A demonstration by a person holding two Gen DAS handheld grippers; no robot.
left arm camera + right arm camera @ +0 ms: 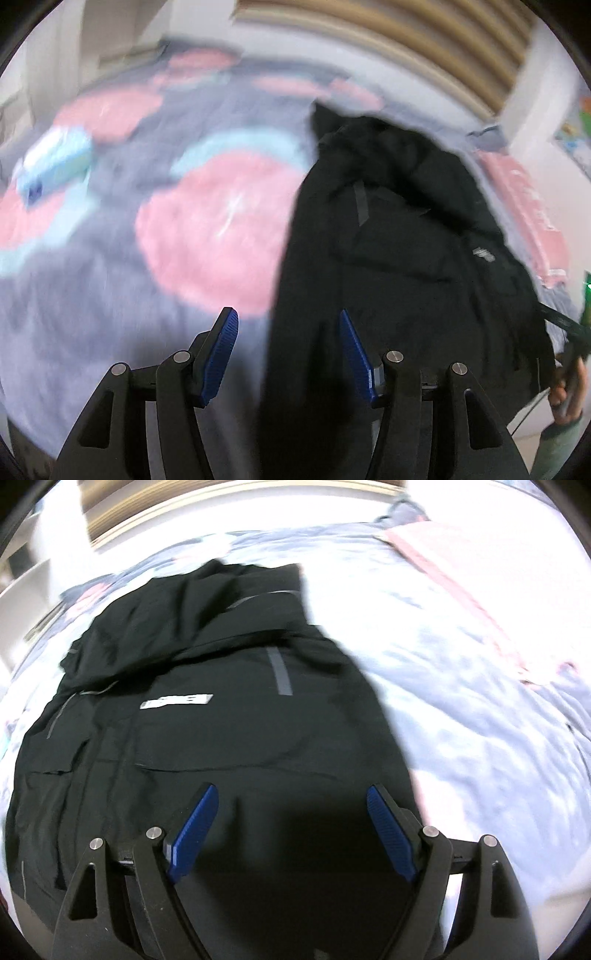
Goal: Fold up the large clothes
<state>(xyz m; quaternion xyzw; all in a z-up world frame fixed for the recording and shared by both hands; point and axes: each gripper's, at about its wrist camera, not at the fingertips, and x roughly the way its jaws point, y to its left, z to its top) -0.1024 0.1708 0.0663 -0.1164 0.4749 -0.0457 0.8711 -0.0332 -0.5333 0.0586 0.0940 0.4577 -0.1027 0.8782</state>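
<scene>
Crumpled black matte jacket (399, 236), grey-striped, right of centre on fuzzy grey, pink-blotched bedspread (207, 221). Left gripper (288, 321) ribbed blue pads spread wide, empty. Right gripper (291, 797) likewise, over jacket's middle.

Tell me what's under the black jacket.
The black jacket lies on a bedspread, grey with pink and light blue patches. That cover shows on both sides of it. Whatever sits directly beneath the jacket is hidden by its fabric.
</scene>
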